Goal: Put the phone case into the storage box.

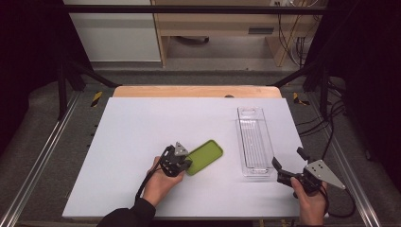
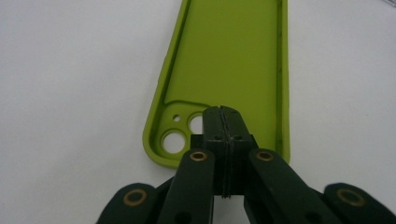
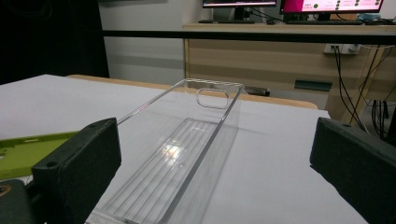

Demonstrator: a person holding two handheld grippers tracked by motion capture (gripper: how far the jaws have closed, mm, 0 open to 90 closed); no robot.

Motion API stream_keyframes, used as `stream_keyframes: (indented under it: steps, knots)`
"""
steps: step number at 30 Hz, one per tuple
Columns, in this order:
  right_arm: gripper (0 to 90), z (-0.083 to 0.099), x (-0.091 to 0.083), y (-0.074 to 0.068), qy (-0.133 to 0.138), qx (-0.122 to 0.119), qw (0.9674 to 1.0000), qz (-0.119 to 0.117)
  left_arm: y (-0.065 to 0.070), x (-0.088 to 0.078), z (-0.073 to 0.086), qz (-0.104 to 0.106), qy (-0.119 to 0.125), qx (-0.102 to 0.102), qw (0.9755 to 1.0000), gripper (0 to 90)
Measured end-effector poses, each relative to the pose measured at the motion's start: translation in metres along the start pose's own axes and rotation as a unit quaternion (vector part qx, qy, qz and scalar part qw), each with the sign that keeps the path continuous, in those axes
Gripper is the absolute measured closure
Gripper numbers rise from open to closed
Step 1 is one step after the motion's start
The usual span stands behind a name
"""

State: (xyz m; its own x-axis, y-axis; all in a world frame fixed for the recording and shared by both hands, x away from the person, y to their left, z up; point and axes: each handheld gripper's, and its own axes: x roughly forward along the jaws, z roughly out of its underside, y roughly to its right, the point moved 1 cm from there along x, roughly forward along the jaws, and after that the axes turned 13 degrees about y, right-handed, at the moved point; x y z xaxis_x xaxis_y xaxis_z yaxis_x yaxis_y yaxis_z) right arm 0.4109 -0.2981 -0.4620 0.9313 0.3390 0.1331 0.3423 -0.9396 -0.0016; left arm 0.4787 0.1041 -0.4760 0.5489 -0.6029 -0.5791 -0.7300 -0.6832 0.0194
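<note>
A lime-green phone case [image 1: 206, 155] lies flat and inside-up on the white table, left of a clear plastic tray [image 1: 256, 142]. My left gripper [image 1: 187, 164] is shut, pads pressed together. Its tips sit over the case's [image 2: 229, 60] camera-cutout end, at the near short edge. I cannot tell whether they touch the case. My right gripper [image 1: 288, 159] is open wide at the tray's near end. In the right gripper view the tray [image 3: 187, 140] stretches away between the spread jaws of that gripper [image 3: 217, 168] with nothing gripped. The green case [image 3: 23, 149] shows at the left edge of this view.
The white tabletop [image 1: 142, 127] lies on a wooden table whose edge [image 1: 196, 91] shows at the back. Black frame bars and metal rails run along both sides. Cables hang at the right. A wooden desk with monitors [image 3: 289, 4] stands behind the table.
</note>
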Motion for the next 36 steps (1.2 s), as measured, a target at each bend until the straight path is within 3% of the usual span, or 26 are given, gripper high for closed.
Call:
stream_keyframes:
  steps: [9, 24, 36]
  knots:
    - [2.4, 0.0, -0.001, 0.0, 0.001, 0.003, 1.0, 0.0, -0.002, -0.005, 0.002, 0.001, -0.011, 0.001, 0.9999, 90.0]
    - [2.4, 0.0, -0.001, -0.002, 0.001, 0.001, 1.0, -0.001, -0.01, -0.039, 0.024, -0.005, -0.018, -0.003, 0.9998, 90.0]
    - [2.4, 0.0, -0.001, -0.002, 0.0, 0.0, 1.0, -0.001, -0.022, -0.062, 0.039, 0.005, -0.025, -0.006, 0.9997, 90.0]
